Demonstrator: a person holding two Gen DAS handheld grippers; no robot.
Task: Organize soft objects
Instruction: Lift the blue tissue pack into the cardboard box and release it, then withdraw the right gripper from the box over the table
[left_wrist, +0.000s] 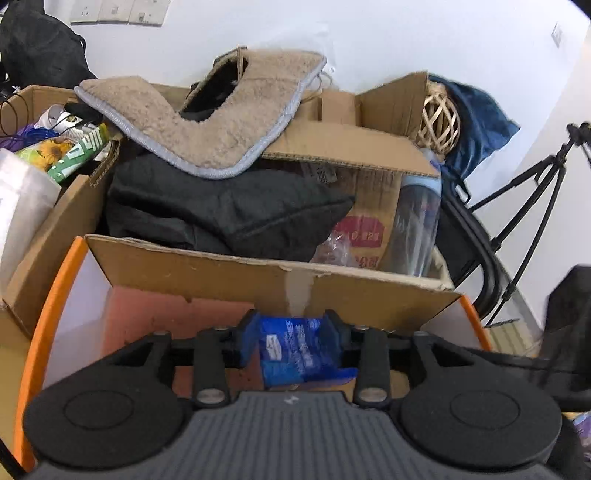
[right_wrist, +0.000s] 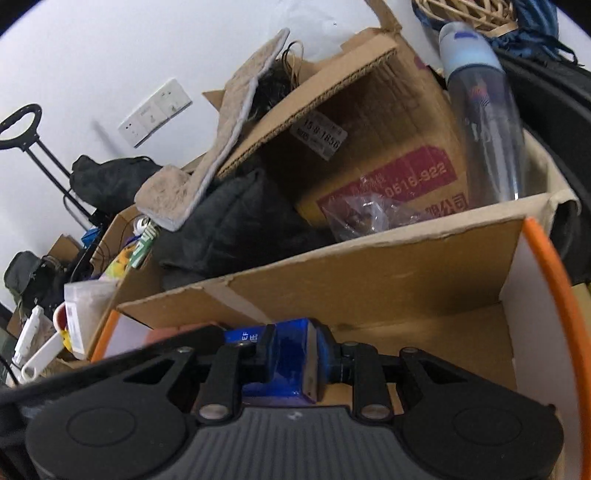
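Left gripper (left_wrist: 290, 341): jaws partly apart, a blue printed packet (left_wrist: 295, 350) between the blue pads; whether they press on it cannot be told. Right gripper (right_wrist: 291, 354): jaws narrow, closed on a blue packet (right_wrist: 284, 354). Both sit over a white bin with an orange rim (left_wrist: 48, 295), just before the near wall of a cardboard box (left_wrist: 221, 269). Inside that box: dark folded cloth (left_wrist: 221, 210), tan fleece pad (left_wrist: 207, 122) draped over its far edge.

Two blue packets (left_wrist: 295, 347), one beige fleece mat (left_wrist: 207, 118), one water bottle (left_wrist: 417, 221), one wicker ball (left_wrist: 439, 122).
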